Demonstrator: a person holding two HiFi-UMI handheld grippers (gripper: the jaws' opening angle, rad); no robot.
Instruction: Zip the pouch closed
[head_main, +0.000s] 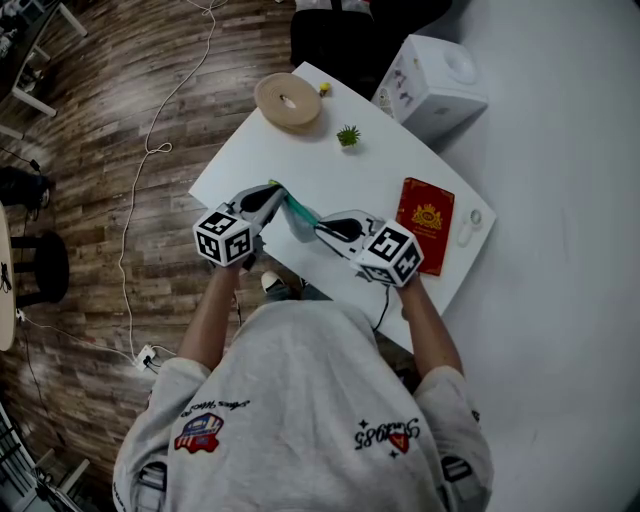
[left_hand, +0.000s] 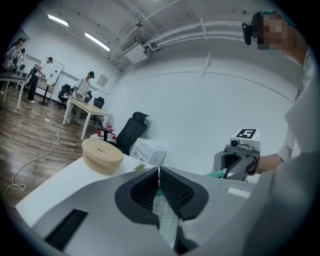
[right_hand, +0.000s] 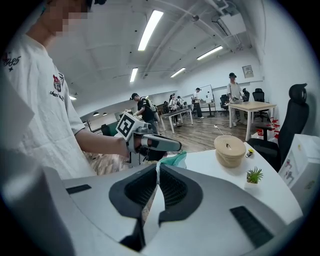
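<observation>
We look down on a wooden floor and, over it, a white table set at a slant, with a white box just past its far edge. Above the table's near edge we hold our two grippers tip toward tip, and the green pouch hangs stretched between them. Our left gripper has its jaws pressed fully together on one end of the pouch, and in its own view pale mesh cloth shows pinched between the pads. Our right gripper is likewise clamped tight on the other end, with a thin edge of the pouch caught between its jaws. Farther back on the table lies a round tan container. A red booklet lies at the right side, and a little potted plant stands between the two. Just beside the booklet is a small white object.
</observation>
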